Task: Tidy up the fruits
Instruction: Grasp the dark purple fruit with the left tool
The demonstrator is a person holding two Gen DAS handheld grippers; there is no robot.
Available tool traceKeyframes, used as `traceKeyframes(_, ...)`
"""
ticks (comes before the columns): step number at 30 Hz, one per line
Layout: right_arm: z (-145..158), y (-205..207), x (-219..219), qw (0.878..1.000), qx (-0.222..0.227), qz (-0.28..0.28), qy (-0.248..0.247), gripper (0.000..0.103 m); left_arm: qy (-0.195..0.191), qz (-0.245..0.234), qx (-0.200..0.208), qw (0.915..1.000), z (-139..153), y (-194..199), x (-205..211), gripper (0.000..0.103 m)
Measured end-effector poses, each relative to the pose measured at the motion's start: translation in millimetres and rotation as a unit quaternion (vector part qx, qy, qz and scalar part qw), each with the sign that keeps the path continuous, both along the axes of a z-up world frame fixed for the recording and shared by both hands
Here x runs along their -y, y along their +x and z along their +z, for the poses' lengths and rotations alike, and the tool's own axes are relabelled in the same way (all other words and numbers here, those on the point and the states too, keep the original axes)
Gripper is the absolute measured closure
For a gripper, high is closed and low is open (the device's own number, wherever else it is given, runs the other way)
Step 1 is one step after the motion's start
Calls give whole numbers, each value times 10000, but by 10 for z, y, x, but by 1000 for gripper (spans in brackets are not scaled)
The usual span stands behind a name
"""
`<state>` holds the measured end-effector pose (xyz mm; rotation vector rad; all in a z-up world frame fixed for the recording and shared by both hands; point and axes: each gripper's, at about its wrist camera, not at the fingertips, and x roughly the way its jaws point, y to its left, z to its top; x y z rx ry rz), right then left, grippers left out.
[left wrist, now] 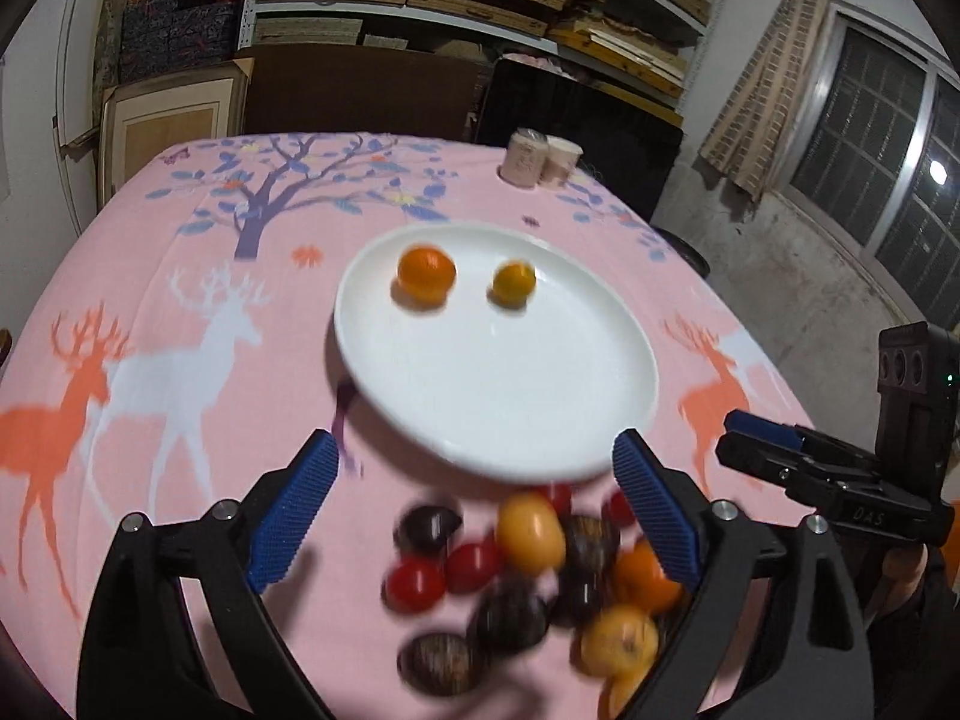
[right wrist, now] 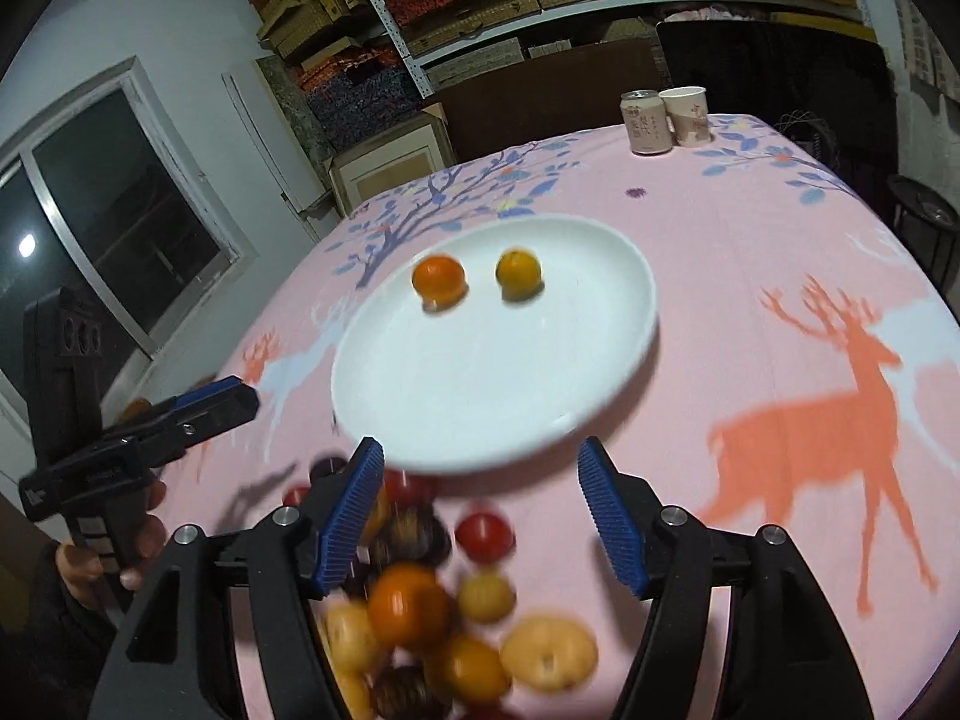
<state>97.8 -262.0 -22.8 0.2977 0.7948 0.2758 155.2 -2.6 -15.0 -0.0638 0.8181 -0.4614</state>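
Both sets of blue ribbed fingers (left wrist: 294,516) stand wide apart and hold nothing: the left gripper (left wrist: 474,510) and right gripper (right wrist: 480,528) hover just short of the white plate (left wrist: 498,396). Two oranges (left wrist: 426,273) sit on the plate's far side; the loose fruit pile (left wrist: 528,576) lies on the tablecloth at its near rim. The fruits look small, round, light and apt to roll, so each is probably best pinched gently across its middle.

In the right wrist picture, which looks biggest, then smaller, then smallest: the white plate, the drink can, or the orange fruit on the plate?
1. white plate
2. drink can, though it stands farther away, so it may really be bigger than it looks
3. orange fruit
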Motion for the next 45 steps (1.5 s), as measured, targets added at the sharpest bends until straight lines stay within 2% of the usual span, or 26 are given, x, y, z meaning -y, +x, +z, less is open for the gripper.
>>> traceKeyframes(4,-230,-457,-41,10000,-51,4,-14,34,310,148,-43,9994,-254,-484,-127,12)
traceKeyframes(8,-324,-642,-92,9998,-170,-40,-20,34,1036,181,335,9939,-449,-838,-36,13)
traceKeyframes(10,-271,-697,-137,9999,-50,-44,-158,34,1258,275,428,9908,-520,-880,-19,13)
traceKeyframes(12,-194,-760,-176,9994,141,-39,-298,34,1295,285,429,9902,-562,-904,-6,14)
traceKeyframes(14,-132,-814,-195,9988,290,-44,-398,34,1432,329,398,9883,-610,-867,16,24)
traceKeyframes(18,-91,-856,-108,9986,389,-151,-326,34,1468,288,95,9887,-714,-741,37,36)
traceKeyframes(19,-100,-863,-71,9986,381,-207,-296,34,1489,274,29,9885,-743,-704,39,42)
traceKeyframes(21,-121,-868,-11,9987,348,-298,-227,34,1439,232,-17,9893,-754,-665,34,45)
traceKeyframes(22,-133,-871,7,9987,322,-319,-213,34,1445,220,-3,9893,-756,-661,40,57)
traceKeyframes(23,-145,-868,19,9988,296,-334,-206,34,1441,210,32,9893,-754,-668,45,60)
traceKeyframes(30,-161,-863,-39,9991,244,-251,-251,34,1329,129,318,9905,-704,-775,59,61)
traceKeyframes(33,-160,-865,-52,9990,240,-260,-286,34,1212,190,329,9919,-691,-782,12,61)
traceKeyframes(38,-249,-814,-34,9981,81,-295,-527,34,969,400,607,9926,-609,-836,-80,61)
traceKeyframes(41,-342,-741,-27,9960,-33,-408,-800,34,864,386,532,9941,-615,-820,-107,61)
traceKeyframes(45,-406,-659,-44,9954,-88,-309,-907,35,869,372,582,9938,-611,-831,-107,61)
